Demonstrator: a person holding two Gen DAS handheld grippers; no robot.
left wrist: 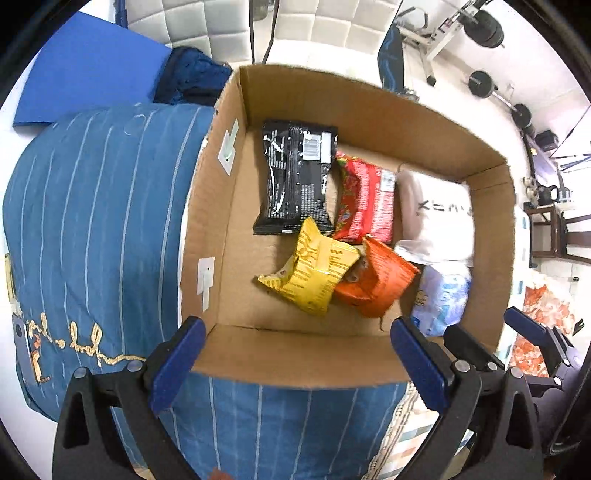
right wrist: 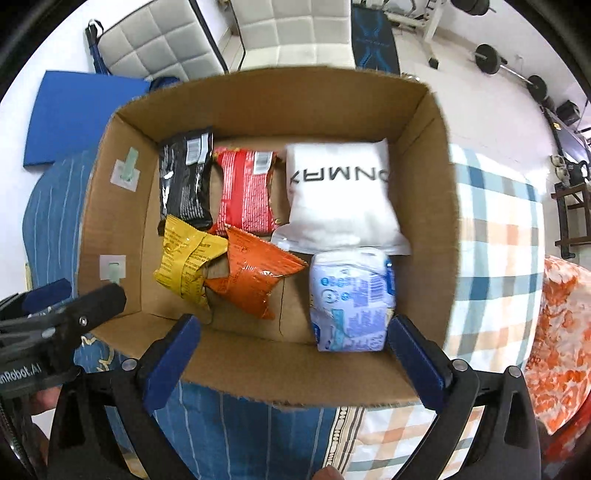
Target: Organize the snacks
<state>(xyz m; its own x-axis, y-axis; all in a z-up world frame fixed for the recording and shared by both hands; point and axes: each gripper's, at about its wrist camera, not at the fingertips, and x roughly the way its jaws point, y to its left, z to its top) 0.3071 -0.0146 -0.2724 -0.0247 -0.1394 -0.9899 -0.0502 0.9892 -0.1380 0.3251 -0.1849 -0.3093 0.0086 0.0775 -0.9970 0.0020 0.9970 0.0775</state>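
Observation:
An open cardboard box (left wrist: 295, 354) (right wrist: 295, 380) holds several snack packs. At its back lie a black pack (left wrist: 295, 177) (right wrist: 184, 181), a red pack (left wrist: 365, 199) (right wrist: 245, 192) and a white pouch (left wrist: 439, 218) (right wrist: 340, 192). In front lie a yellow pack (left wrist: 310, 273) (right wrist: 184, 258), an orange pack (left wrist: 376, 280) (right wrist: 255, 273) and a pale blue pack (left wrist: 443, 299) (right wrist: 351, 299). My left gripper (left wrist: 295, 362) hovers open above the box's near wall. My right gripper (right wrist: 291, 354) is open too, over the same wall, empty.
The box rests on a blue striped cloth (left wrist: 96, 229) (right wrist: 51, 218) and a checked blanket (right wrist: 495, 236). An orange-patterned cloth (right wrist: 561, 332) lies right. A blue mat (left wrist: 85, 74), white chairs (right wrist: 295, 29) and barbell weights (left wrist: 484, 85) are on the floor beyond.

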